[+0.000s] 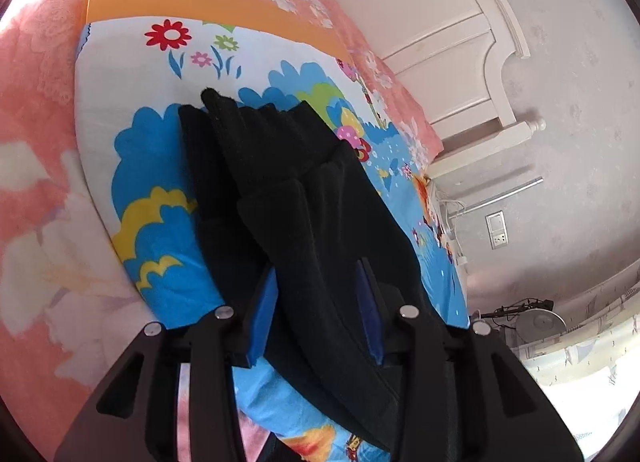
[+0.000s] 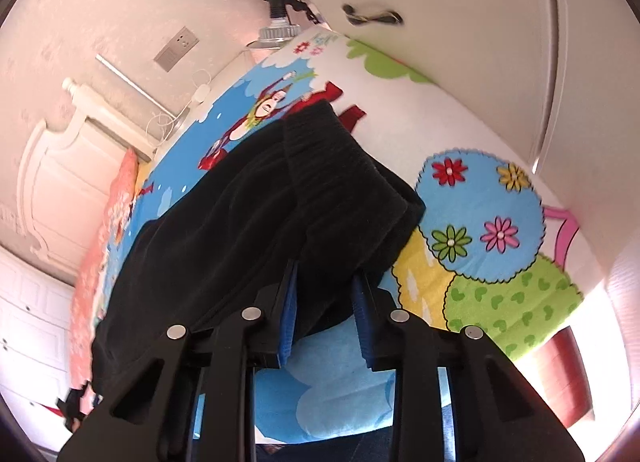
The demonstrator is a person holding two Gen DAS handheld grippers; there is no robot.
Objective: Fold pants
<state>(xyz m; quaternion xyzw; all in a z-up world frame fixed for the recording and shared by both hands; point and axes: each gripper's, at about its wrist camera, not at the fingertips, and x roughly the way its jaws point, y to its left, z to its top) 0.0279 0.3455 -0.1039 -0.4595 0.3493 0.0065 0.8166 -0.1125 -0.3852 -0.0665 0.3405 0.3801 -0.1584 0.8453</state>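
Black pants (image 1: 280, 166) lie on a cartoon-print sheet (image 1: 140, 134) on the bed. In the left wrist view the leg ends reach away from me, and my left gripper (image 1: 318, 306) is shut on the near fold of the pants, its blue pads (image 1: 266, 314) pressing the cloth from both sides. In the right wrist view the ribbed waistband of the pants (image 2: 320, 182) is bunched and lifted a little. My right gripper (image 2: 326, 314) is shut on that waistband end, cloth between its blue pads (image 2: 289, 322).
A pink floral blanket (image 1: 36, 166) lies left of the sheet (image 2: 480, 198). A white headboard (image 1: 460, 62) and wall stand behind the bed. A white wardrobe door (image 2: 480, 22) is close on the right. Cables and a wall socket (image 1: 496, 230) are by the bed's corner.
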